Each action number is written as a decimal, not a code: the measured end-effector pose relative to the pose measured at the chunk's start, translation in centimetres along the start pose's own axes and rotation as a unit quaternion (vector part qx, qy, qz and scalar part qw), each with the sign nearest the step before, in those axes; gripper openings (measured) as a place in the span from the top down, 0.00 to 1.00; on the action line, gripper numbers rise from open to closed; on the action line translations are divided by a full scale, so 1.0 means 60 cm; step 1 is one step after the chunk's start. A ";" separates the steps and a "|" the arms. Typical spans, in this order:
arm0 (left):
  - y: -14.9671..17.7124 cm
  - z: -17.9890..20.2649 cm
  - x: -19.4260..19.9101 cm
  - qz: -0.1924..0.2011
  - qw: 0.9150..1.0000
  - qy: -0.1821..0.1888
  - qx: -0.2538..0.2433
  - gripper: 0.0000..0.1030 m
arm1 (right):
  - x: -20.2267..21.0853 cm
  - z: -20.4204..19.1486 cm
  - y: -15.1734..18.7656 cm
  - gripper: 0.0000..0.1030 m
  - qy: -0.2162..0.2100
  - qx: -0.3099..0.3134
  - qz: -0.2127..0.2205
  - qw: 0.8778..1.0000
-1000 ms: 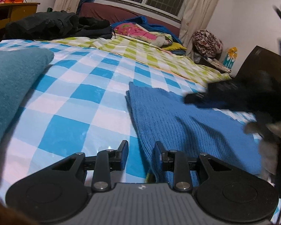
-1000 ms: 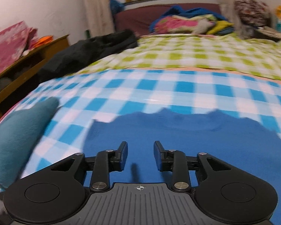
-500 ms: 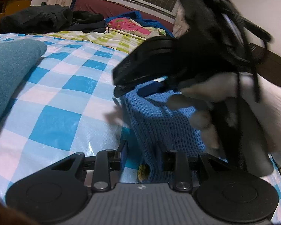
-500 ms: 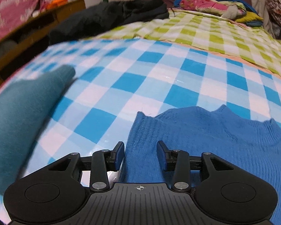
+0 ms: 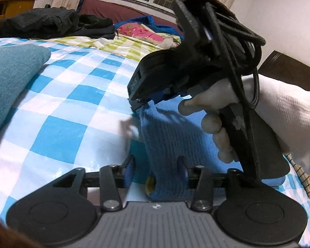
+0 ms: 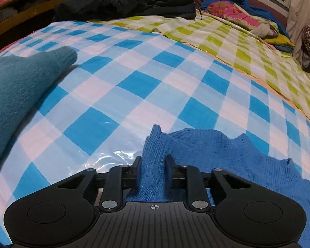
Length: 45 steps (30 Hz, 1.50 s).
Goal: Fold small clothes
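Right gripper [image 6: 151,170] has crossed to the blue knit sweater's [image 6: 227,155] corner, jaws just closing, pinching it.
Left gripper [image 5: 156,170], six o'clock, has just opened; hem lies loose between.

The left gripper [image 5: 156,170] sits low over a blue-and-white checked sheet [image 5: 72,111], its jaws standing apart after having just opened wider; a fold of the blue knit garment [image 5: 167,144] lies between them, against the right finger and clear of the left one. Just beyond, the right gripper [image 5: 140,103] points down at the garment's far edge and pinches a raised corner of the knit, pulling it into a ridge. A bare hand [image 5: 213,122] with a white sleeve [image 5: 287,115] grips its handle, and black cables [image 5: 233,26] loop above it. A folded teal garment [image 5: 8,82] lies at left, well apart. Dark clothes [image 5: 51,22] are piled at the back.
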<state>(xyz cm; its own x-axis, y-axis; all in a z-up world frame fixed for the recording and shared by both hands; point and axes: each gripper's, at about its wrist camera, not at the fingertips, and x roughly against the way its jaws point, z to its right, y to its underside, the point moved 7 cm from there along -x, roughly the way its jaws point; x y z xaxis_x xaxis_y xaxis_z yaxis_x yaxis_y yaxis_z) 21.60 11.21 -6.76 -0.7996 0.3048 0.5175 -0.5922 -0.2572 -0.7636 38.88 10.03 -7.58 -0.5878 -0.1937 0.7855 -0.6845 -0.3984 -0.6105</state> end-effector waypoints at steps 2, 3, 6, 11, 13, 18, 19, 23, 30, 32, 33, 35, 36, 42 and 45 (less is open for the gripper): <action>0.000 0.003 0.003 0.008 1.000 -0.004 -0.005 0.39 | 0.007 0.008 -0.002 0.89 -0.009 -0.012 0.002 1.000; 0.000 0.004 0.004 0.011 1.000 -0.007 -0.008 0.33 | 0.010 0.011 -0.003 0.90 -0.015 -0.018 0.003 1.000; -0.002 0.006 0.006 0.026 0.999 -0.014 -0.019 0.24 | 0.024 0.024 -0.006 0.90 -0.034 -0.040 0.010 0.999; -0.001 0.005 0.000 0.028 0.999 -0.012 -0.021 0.22 | 0.062 0.048 -0.013 0.91 -0.056 -0.063 0.031 0.996; 0.001 0.010 -0.003 0.024 0.999 -0.007 -0.021 0.22 | 0.081 0.059 -0.015 0.91 -0.066 -0.075 0.041 0.994; 0.004 0.026 -0.017 0.020 0.999 0.002 -0.035 0.21 | 0.121 0.090 -0.015 0.91 -0.084 -0.102 0.062 0.989; 0.005 0.028 -0.021 0.018 0.999 0.001 -0.037 0.21 | 0.128 0.096 -0.014 0.91 -0.089 -0.108 0.065 0.988; 0.004 0.030 -0.027 0.017 0.999 0.010 -0.025 0.21 | 0.146 0.115 -0.010 0.91 -0.097 -0.122 0.076 0.985; -0.004 0.023 -0.033 0.028 1.000 0.009 -0.001 0.32 | 0.154 0.132 0.000 0.91 -0.109 -0.143 0.079 0.981; -0.005 0.024 -0.031 0.027 1.000 0.008 -0.002 0.43 | 0.155 0.136 0.001 0.91 -0.113 -0.147 0.080 0.979; -0.005 0.025 -0.031 0.027 1.000 0.010 0.001 0.51 | 0.156 0.137 0.002 0.91 -0.114 -0.148 0.080 0.979; -0.006 0.026 -0.031 0.024 1.000 0.015 0.012 0.65 | 0.156 0.142 0.004 0.91 -0.118 -0.152 0.081 0.978; -0.006 0.027 -0.029 0.022 0.999 0.019 0.018 0.75 | 0.157 0.146 0.005 0.91 -0.119 -0.155 0.082 0.977; -0.025 0.070 -0.006 0.034 0.999 0.024 0.011 0.79 | 0.165 0.178 0.016 0.91 -0.134 -0.177 0.092 0.971; -0.042 0.114 0.004 0.047 0.998 0.037 -0.009 0.79 | 0.179 0.205 0.020 0.91 -0.138 -0.188 0.104 0.967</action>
<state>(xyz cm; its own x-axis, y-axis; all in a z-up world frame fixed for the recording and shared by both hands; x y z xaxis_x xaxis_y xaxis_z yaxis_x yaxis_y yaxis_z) 22.23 5.68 -2.08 -0.8411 0.3476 0.4144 -0.5133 -0.2713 -0.8142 37.04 -3.58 1.37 -0.6275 -0.4867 0.6077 -0.7031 0.0191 -0.7108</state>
